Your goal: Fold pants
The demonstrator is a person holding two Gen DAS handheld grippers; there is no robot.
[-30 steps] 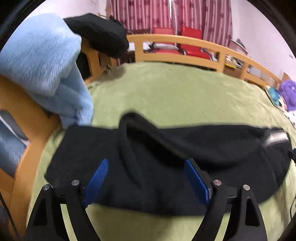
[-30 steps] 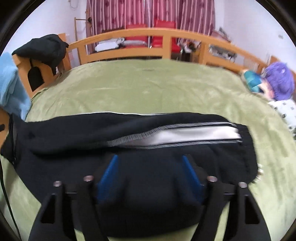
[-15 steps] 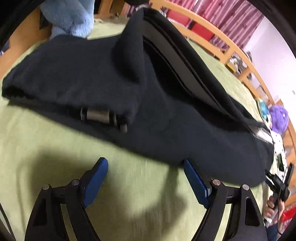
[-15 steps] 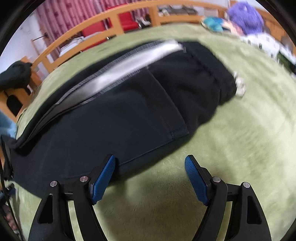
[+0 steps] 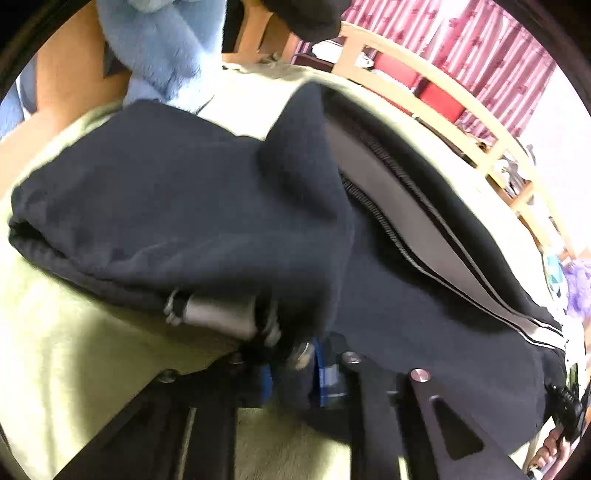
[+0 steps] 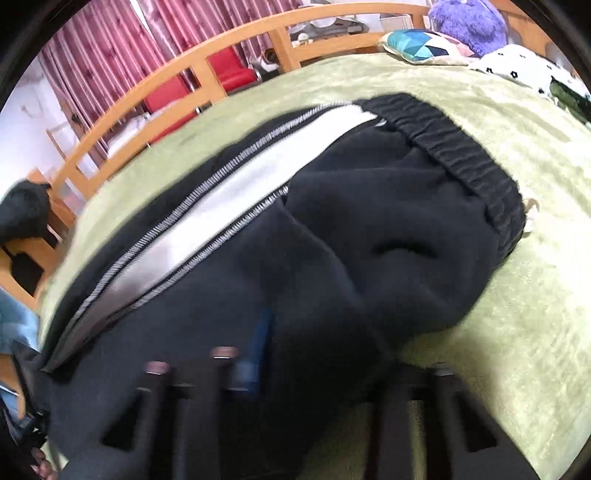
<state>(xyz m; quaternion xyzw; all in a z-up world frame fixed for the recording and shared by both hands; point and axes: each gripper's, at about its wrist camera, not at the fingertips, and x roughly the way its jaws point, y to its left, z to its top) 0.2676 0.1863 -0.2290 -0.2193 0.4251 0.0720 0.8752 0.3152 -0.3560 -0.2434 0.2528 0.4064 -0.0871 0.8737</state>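
Observation:
Black pants with a grey side stripe lie folded lengthwise on a green bedspread. My left gripper is shut on the near edge of the pants, next to a grey cord toggle. In the right wrist view the same pants show their stripe and elastic waistband. My right gripper is shut on the near edge of the pants; fabric covers its right finger.
A wooden bed rail curves along the far side, with red chairs and curtains behind. A light blue blanket hangs over the rail at left. A purple plush and patterned pillow lie at right.
Both grippers were open in front of the pants' near edge half a second ago. Both have moved forward onto the edge and closed on the fabric.

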